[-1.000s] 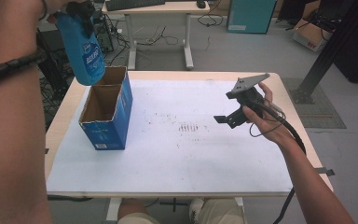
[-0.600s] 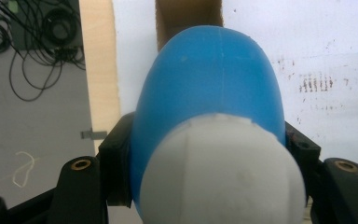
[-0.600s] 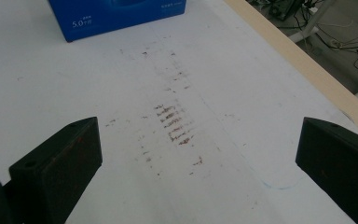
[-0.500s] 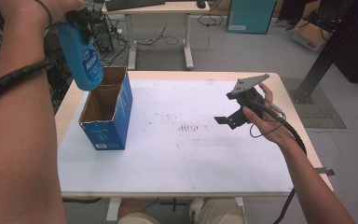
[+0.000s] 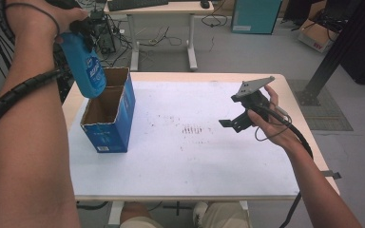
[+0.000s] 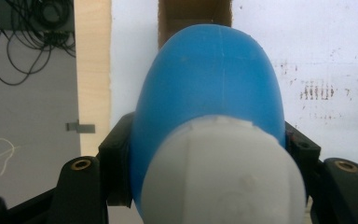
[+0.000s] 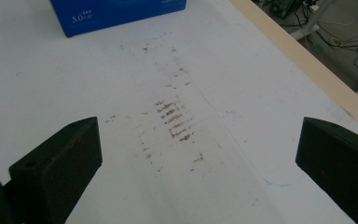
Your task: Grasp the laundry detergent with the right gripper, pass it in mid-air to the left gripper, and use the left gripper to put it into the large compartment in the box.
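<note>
Your left tool (image 6: 205, 186) is gripping the blue bottle (image 5: 84, 64), hanging above the open blue box (image 5: 110, 114) near the worktop's (image 5: 180, 166) left edge; your right tool (image 7: 198, 154) is gaping empty near the right edge.

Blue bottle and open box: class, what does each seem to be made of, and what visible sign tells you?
Blue bottle: probably plastic, smooth with a soft sheen and a moulded seam line, white cap. Open box: cardboard, shown by its raw brown inside and flaps, with a printed blue outer face.
</note>
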